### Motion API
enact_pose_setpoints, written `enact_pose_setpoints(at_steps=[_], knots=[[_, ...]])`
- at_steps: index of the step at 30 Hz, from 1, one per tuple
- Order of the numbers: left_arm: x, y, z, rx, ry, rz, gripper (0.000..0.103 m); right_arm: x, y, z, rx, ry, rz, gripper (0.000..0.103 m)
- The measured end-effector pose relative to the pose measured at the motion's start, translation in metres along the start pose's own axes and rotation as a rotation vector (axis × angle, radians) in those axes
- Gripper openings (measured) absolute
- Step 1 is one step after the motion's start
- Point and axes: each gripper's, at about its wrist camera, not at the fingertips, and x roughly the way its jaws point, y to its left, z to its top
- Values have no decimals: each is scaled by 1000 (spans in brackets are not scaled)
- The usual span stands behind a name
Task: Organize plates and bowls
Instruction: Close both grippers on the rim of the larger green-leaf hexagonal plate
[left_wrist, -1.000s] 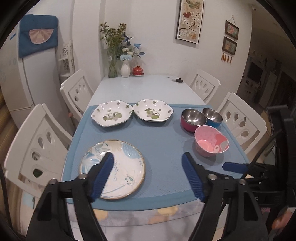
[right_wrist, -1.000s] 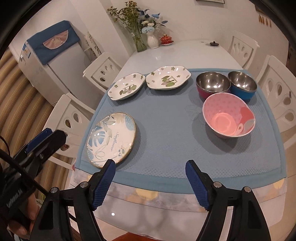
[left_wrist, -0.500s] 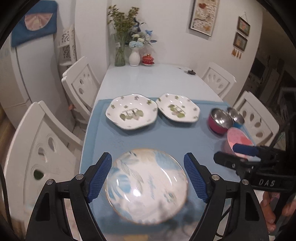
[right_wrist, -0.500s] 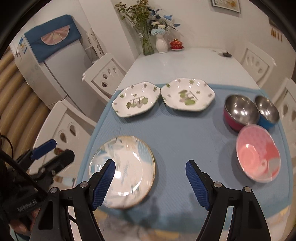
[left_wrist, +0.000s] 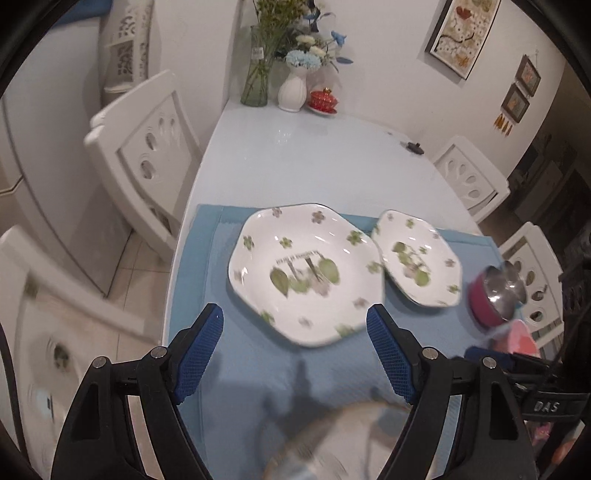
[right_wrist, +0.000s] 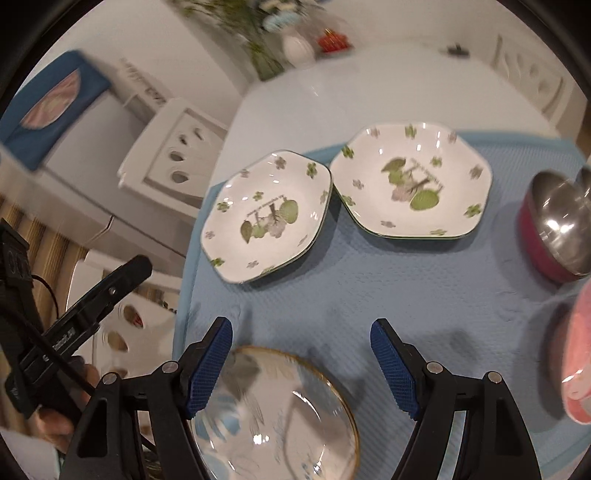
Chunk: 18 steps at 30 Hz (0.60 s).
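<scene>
Two white eight-sided plates with green flower prints lie side by side on a blue mat (right_wrist: 406, 288). The left plate (left_wrist: 306, 273) (right_wrist: 266, 214) is just beyond my left gripper (left_wrist: 295, 350), which is open and holds nothing. The right plate (left_wrist: 417, 258) (right_wrist: 410, 184) is farther ahead of my right gripper (right_wrist: 301, 365), also open and holding nothing. A round gold-rimmed plate (right_wrist: 277, 417) (left_wrist: 332, 443) lies low between the right fingers, untouched and blurred. A red steel-lined bowl (right_wrist: 554, 229) (left_wrist: 495, 295) and a pink bowl (right_wrist: 576, 350) sit at the right.
White chairs (left_wrist: 144, 147) stand along both sides of the white table (left_wrist: 314, 155). Vases with flowers (left_wrist: 291, 85) and a small red lidded cup (left_wrist: 323, 99) stand at its far end. A hand holds the left gripper (right_wrist: 129, 273) at the left edge of the right wrist view.
Both grippers have moved forward over the table toward the flowered plates. The round plate has slipped to the bottom of both views. Both sets of jaws stay open.
</scene>
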Motion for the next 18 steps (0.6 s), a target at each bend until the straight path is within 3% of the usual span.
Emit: enact_pose_setpoints(at_steps=[2, 6, 9, 13, 18], knots=[[24, 9, 12, -1, 25, -1, 78, 16, -4, 9, 28, 18, 1, 71], [66, 32, 22, -40, 88, -21, 58, 48, -4, 28, 30, 51, -14, 56], [88, 49, 22, -107, 125, -45, 49, 71, 4, 43, 7, 69, -27, 43], [104, 62, 20, -165, 145, -56, 48, 101, 9, 60, -7, 108, -62, 31], [115, 67, 18, -178, 170, -64, 48, 121, 12, 72, -40, 131, -83, 30]])
